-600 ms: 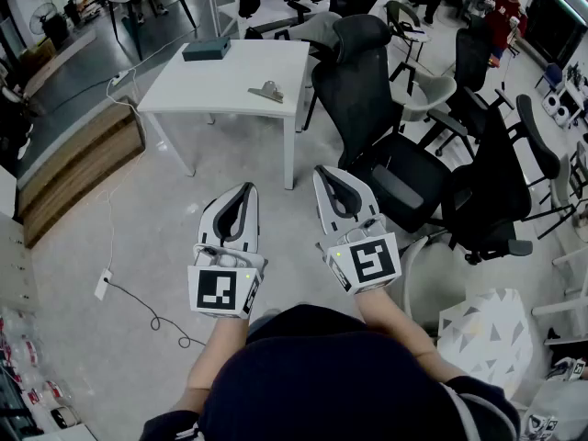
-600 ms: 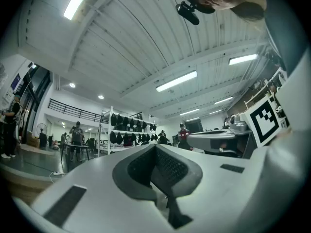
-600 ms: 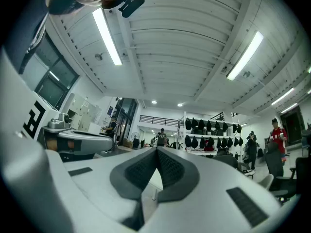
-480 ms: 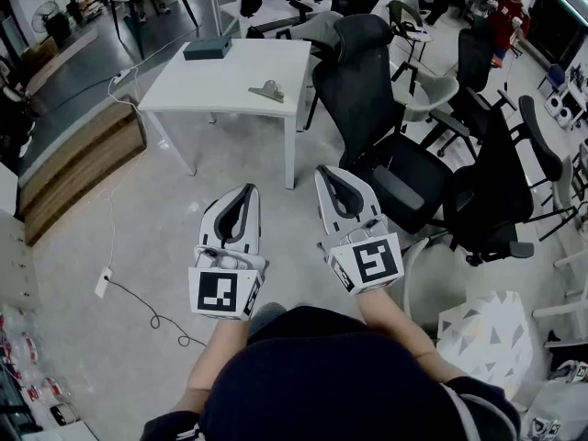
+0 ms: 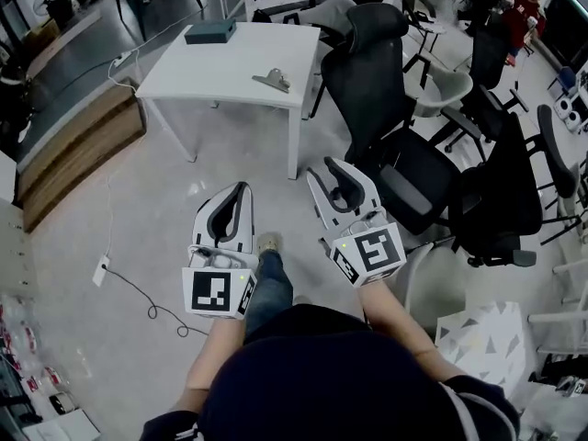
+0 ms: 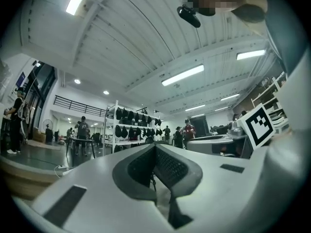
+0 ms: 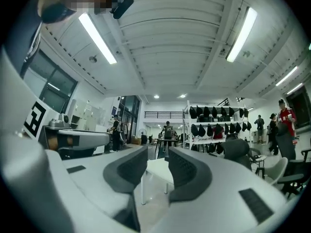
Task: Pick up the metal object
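The metal object [image 5: 272, 81], a silvery clip, lies on the white table [image 5: 230, 67] near its right edge, far ahead of both grippers. My left gripper [image 5: 243, 191] is held low over the floor, its fingertips meeting with nothing between them; the left gripper view shows the same closed tips [image 6: 154, 149]. My right gripper [image 5: 333, 166] is beside it, slightly further forward. Its jaws stand apart with nothing between them, and in the right gripper view [image 7: 158, 154] the table's corner [image 7: 156, 170] shows through the gap. The clip cannot be made out in either gripper view.
A dark flat box [image 5: 209, 32] sits at the table's far edge. Black office chairs [image 5: 386, 81] crowd the table's right side. A wooden platform [image 5: 78, 145] runs along the left, with a cable [image 5: 138, 292] on the floor. My leg and shoe [image 5: 268, 243] show between the grippers.
The view has shifted forward and the table sits nearer. A leg and shoe have come into view between the grippers. Both grippers keep the same jaw positions.
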{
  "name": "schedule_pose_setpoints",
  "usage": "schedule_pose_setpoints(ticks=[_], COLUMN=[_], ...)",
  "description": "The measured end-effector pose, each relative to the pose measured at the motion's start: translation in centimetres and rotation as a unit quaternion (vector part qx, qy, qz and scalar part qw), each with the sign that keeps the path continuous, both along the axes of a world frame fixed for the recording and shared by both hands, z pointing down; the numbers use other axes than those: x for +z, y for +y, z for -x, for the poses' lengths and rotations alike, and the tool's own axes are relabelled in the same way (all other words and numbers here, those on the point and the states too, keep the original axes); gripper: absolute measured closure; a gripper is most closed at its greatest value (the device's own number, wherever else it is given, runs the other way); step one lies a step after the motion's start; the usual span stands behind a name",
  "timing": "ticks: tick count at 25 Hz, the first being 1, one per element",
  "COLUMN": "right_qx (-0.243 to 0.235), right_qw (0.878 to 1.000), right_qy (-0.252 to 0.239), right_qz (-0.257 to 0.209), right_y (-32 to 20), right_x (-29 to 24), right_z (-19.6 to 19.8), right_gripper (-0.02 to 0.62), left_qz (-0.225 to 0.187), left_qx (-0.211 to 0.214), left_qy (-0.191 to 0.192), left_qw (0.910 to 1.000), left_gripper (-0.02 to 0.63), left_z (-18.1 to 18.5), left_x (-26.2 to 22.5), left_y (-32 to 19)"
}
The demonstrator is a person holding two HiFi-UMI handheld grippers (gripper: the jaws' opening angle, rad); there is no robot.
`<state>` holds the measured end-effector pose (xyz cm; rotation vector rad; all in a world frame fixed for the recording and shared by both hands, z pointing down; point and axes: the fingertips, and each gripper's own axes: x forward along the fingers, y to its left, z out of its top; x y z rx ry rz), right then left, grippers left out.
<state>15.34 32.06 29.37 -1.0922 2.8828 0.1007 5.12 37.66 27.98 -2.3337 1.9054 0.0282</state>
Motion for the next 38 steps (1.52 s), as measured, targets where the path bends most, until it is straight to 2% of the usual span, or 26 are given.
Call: schedule_pose_setpoints(ticks=[6,11,21,26,31,38], right_qx=[0.01,0.021,0.047,0.075,0.081,0.075], right_qw=[1.0,0.999,0.997,0.995,0.993,0.994], right_qy=[0.016,0.036,0.048,0.047,0.055,0.053], right_qz=[0.005,0.004,0.022,0.044,0.063,0.066], right_y=[-6.8,-14.1,-26.0,-29.4,-31.7,-36.8], right_x=[1.6,2.1,2.7,4.1,5.7,6.7], right_z=[3.2,7.2,14.2,15.0,15.2,16.2], right_gripper=[0.459,0.459,0.459,0.459,0.459,0.459], left_qz=[-0.004,-0.012,-0.005,0.005,0.024,0.034], left_qx=[-0.002,-0.001,0.042,0.067,0.079,0.069], left_qy=[-0.004,0.004,0.002,0.007,0.016,0.027], left_qw=[1.0,0.9999,0.9991,0.9977,0.9964,0.9967], left_gripper=[0.583,0.583,0.583,0.583,0.583,0.583], left_z=[3.7,8.1,14.6,15.9,15.9,17.3], left_x=[0.7,0.6,0.1,1.0,2.6,4.0], left_y=[-6.5,-14.1,-27.0,-31.0,-33.5,-37.6])
